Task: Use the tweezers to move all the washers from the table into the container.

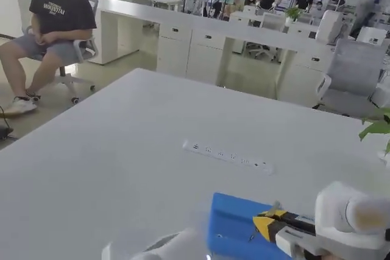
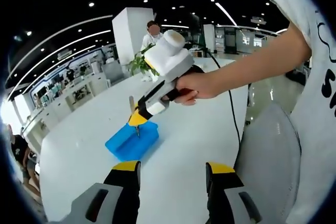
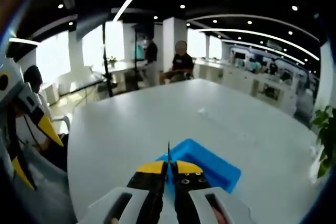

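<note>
- The right hand-held gripper (image 3: 169, 170) was clamped shut on the tweezers (image 3: 168, 153), whose thin tips stuck out straight ahead of its yellow jaws.
- The blue container (image 3: 210, 170) sat on the white bench (image 1: 122, 150) directly ahead of that gripper. The tweezer tips pointed down over it, but whether they touched it could not be told.
- A hand (image 2: 191, 86) held the right hand-held gripper by its handle.
- The left hand-held gripper (image 2: 173, 169) had its jaws parted with nothing between them. It was held back from the container, well apart from the right one.
- A seated person (image 1: 58, 16), far ahead and to the left of the right hand-held gripper, wore a black shirt. Its white lettering looked like "MOUNTAI" but was too small to be sure.
- A white power strip (image 1: 228, 156) lay beyond the container.
- Wide bench surface spread ahead and to the left of both grippers, with the far edge well past the strip.
- A plant (image 1: 376, 127) stood to the right of the right hand-held gripper, near the bench's right edge.
</note>
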`<state>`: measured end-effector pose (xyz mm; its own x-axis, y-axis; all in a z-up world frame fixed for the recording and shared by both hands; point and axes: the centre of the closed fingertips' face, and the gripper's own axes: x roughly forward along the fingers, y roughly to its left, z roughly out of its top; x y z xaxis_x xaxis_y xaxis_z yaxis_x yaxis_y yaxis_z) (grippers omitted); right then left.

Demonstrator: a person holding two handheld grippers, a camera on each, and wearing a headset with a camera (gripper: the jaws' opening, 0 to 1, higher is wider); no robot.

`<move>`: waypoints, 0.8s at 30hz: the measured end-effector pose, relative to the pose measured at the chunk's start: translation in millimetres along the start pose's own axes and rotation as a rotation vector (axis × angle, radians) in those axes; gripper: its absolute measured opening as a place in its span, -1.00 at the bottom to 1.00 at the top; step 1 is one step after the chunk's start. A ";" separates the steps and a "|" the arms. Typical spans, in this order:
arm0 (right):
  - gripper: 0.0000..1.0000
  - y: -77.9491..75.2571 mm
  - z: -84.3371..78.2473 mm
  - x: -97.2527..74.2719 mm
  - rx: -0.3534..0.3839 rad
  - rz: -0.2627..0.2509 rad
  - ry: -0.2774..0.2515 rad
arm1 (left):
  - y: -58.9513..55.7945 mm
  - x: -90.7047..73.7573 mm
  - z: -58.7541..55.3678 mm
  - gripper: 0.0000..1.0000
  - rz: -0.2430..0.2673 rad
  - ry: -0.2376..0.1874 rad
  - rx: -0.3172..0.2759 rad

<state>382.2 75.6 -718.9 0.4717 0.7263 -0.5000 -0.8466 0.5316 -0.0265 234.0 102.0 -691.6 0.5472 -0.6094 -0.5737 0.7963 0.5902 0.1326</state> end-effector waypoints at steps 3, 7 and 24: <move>-0.95 19.2 -1.6 -11.8 -0.041 0.043 0.015 | 1.1 -0.4 8.7 -0.16 -0.016 -0.021 0.018; -0.95 43.0 -17.9 -25.0 -0.123 0.098 0.088 | 1.0 -0.6 19.7 -0.38 -0.033 -0.039 0.058; -0.95 113.4 -61.3 -60.1 -0.309 0.252 0.213 | -26.3 9.9 42.0 -0.79 -0.209 -0.084 0.124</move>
<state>242.7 65.6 -744.9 0.2073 0.6935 -0.6900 -0.9777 0.1706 -0.1222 229.2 58.2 -666.8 0.3830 -0.7563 -0.5304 0.9169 0.3808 0.1190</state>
